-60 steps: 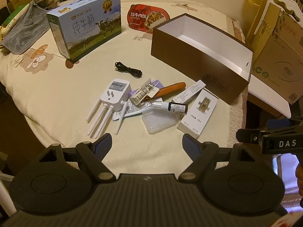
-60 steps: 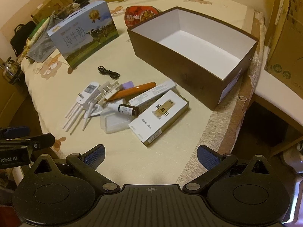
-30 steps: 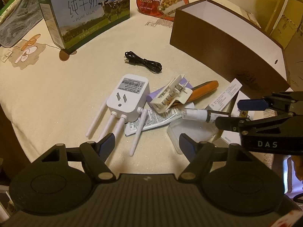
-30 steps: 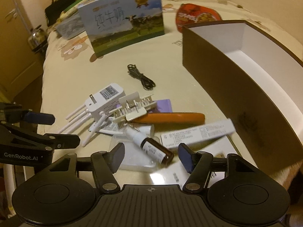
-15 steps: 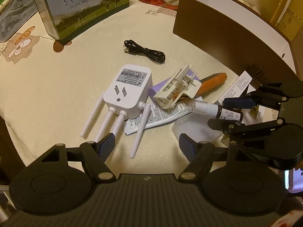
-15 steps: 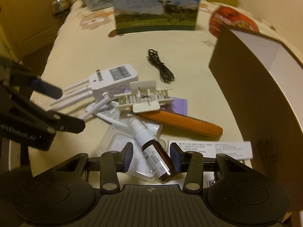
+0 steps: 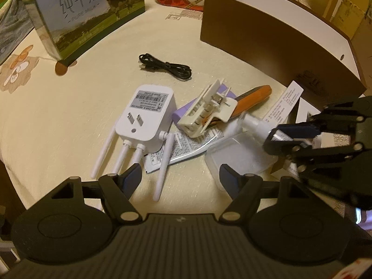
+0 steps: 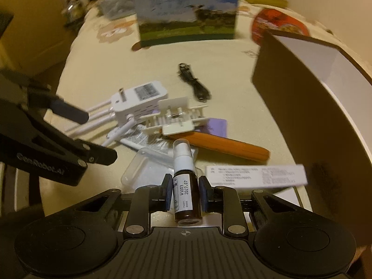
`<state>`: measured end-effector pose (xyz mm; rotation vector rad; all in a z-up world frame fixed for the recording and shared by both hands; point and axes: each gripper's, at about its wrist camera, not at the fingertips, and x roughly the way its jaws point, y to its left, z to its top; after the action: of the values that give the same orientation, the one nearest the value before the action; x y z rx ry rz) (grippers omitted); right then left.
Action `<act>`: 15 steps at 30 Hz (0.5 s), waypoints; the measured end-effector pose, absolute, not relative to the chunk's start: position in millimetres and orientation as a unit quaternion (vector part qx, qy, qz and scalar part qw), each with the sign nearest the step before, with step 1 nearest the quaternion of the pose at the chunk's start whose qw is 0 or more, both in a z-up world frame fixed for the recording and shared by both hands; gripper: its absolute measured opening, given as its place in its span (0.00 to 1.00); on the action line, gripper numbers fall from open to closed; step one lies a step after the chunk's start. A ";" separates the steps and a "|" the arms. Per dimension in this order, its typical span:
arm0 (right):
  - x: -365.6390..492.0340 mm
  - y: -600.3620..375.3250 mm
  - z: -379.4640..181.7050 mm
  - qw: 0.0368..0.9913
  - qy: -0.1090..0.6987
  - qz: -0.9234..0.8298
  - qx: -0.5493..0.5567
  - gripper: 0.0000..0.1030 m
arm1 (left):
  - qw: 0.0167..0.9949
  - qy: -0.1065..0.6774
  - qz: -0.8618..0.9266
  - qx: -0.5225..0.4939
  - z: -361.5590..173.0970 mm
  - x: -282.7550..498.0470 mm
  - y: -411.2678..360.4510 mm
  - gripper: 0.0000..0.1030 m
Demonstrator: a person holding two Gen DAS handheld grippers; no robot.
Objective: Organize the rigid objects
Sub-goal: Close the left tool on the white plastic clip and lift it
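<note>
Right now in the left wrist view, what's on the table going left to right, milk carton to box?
Milk carton → white plug-in repeater with antennas → cream plastic clip → orange-handled tool → brown open box.

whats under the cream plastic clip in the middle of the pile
The cream clip lies on a purple card, the orange-handled tool and a printed leaflet. The tool's front end and most of the card are covered, so what else lies beneath cannot be seen.
</note>
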<state>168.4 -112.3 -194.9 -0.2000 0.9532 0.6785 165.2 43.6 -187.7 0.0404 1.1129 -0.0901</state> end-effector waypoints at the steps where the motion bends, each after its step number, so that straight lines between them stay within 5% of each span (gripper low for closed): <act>1: 168.7 -117.2 -191.2 0.833 0.449 0.313 -0.082 0.20 | 0.848 0.527 -0.045 0.021 -187.6 166.7 42.2 0.68; 15: 186.4 -170.9 -176.1 0.857 0.466 0.220 0.015 0.20 | 0.853 0.475 -0.123 0.180 -190.3 205.4 -5.6 0.58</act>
<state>186.4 -170.9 -176.1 0.0324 0.9800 0.4618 205.4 -5.6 -190.3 0.3781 0.9989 -0.2582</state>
